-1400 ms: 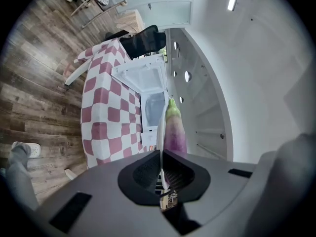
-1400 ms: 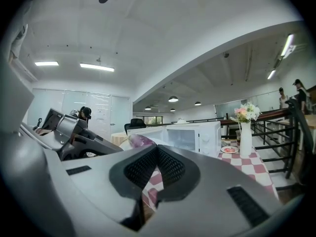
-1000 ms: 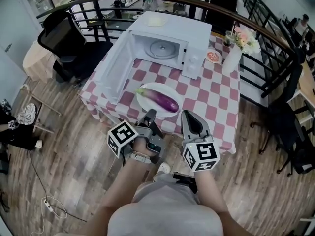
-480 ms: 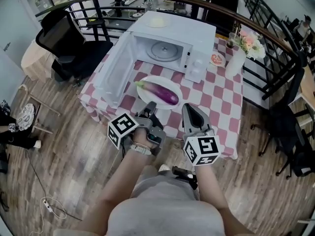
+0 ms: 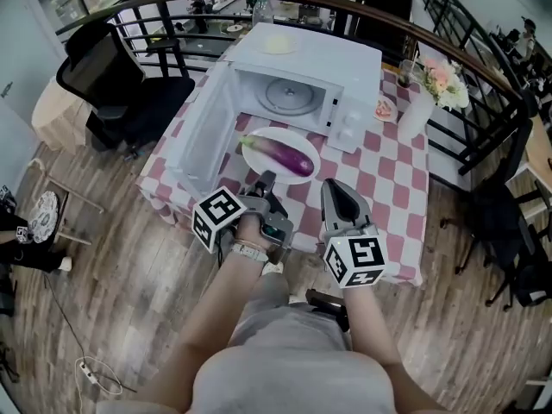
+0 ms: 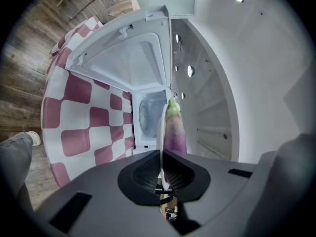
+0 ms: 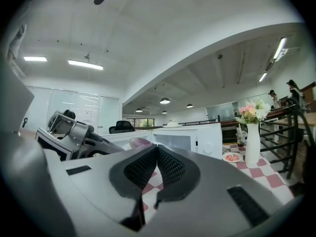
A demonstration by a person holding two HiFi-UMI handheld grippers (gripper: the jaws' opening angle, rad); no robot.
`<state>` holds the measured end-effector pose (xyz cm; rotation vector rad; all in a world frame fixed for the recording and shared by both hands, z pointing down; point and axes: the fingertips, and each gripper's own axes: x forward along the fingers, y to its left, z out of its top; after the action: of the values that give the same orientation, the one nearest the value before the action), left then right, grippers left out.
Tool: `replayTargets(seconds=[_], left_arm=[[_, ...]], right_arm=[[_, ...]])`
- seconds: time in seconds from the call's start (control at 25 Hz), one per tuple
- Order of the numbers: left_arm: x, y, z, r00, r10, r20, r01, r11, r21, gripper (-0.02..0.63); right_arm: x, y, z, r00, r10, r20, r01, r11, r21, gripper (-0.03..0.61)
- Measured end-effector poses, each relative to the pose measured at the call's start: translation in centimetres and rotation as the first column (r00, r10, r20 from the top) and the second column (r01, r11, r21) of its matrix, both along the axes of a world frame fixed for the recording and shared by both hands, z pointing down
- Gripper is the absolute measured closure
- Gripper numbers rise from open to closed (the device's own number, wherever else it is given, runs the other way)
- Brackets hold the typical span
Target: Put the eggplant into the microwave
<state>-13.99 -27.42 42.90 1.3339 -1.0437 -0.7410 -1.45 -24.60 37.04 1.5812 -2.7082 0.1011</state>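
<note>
A purple eggplant with a green stem lies on a white plate on the checked table, just in front of the white microwave. The microwave door hangs open to the left, and the turntable shows inside. Both grippers hover at the table's near edge, short of the plate. My left gripper is shut and empty, pointing at the eggplant and the microwave cavity. My right gripper is shut with nothing in it; past its jaws the eggplant's end peeks out.
A vase of flowers and a small plate of food stand right of the microwave. A pale dish lies on the microwave's top. A black office chair stands left of the table, and a dark railing curves behind it.
The table and microwave have come closer. Both grippers have advanced toward the plate, still shut; the eggplant has not moved on its plate.
</note>
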Motion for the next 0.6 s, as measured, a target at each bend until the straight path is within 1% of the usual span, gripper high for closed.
replayTargets(seconds=[0.16, 0.4, 0.6], left_arm=[[-0.6, -2.5, 0.7, 1.000, 0.013, -0.002, -0.013, 1.000, -0.006, 0.597], [-1.9, -6.9, 2.1, 0.999, 0.031, 0.026, -0.031, 0.999, -0.013, 0.597], [-2.4, -10.6, 3.8, 0.998, 0.055, 0.028, -0.054, 0.998, -0.014, 0.597]], right_arm=[[-0.5, -2.2, 0.2, 1.000, 0.020, -0.004, -0.020, 1.000, -0.002, 0.554], [-2.1, -5.8, 1.0, 0.999, 0.029, -0.013, -0.029, 1.000, 0.007, 0.554], [-2.8, -8.7, 3.0, 0.999, 0.044, -0.029, -0.044, 0.999, 0.005, 0.554]])
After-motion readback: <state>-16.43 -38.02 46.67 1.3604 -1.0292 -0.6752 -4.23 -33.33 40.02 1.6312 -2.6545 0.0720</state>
